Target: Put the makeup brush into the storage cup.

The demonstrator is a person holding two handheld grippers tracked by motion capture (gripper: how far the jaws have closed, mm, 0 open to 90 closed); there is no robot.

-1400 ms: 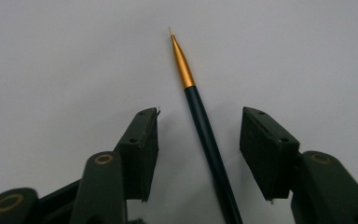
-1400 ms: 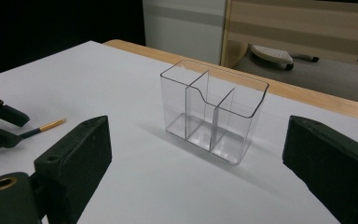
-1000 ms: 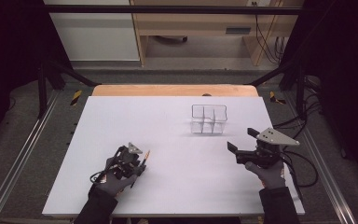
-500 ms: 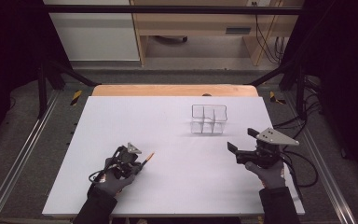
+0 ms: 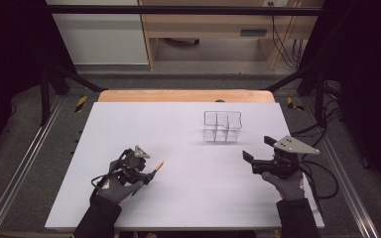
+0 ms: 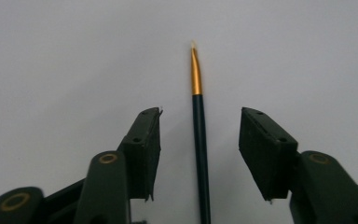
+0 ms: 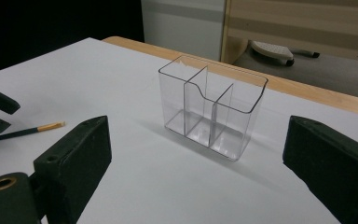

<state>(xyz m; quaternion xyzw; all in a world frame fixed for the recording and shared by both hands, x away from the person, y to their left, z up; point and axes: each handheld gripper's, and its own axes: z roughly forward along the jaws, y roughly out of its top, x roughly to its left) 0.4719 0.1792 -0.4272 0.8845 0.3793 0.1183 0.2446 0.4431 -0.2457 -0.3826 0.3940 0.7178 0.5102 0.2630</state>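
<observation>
No readable text or labels anywhere (table included)

The person wears grey knit gloves and dark sleeves. Each black hand-held gripper, left [image 5: 146, 174] and right [image 5: 248, 161], carries a grey three-cornered plate on top and trails a black cable. Their dark, blocky jaws have flat rectangular pads, small screw holes and brass-coloured pivot rings at the base.

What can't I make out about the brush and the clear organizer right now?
- Brush: its rear end is cut off by the bottom edge in the left gripper view, hidden under the left gripper in the high view.
- Clear organizer: too small in the high view to count its compartments.
</observation>
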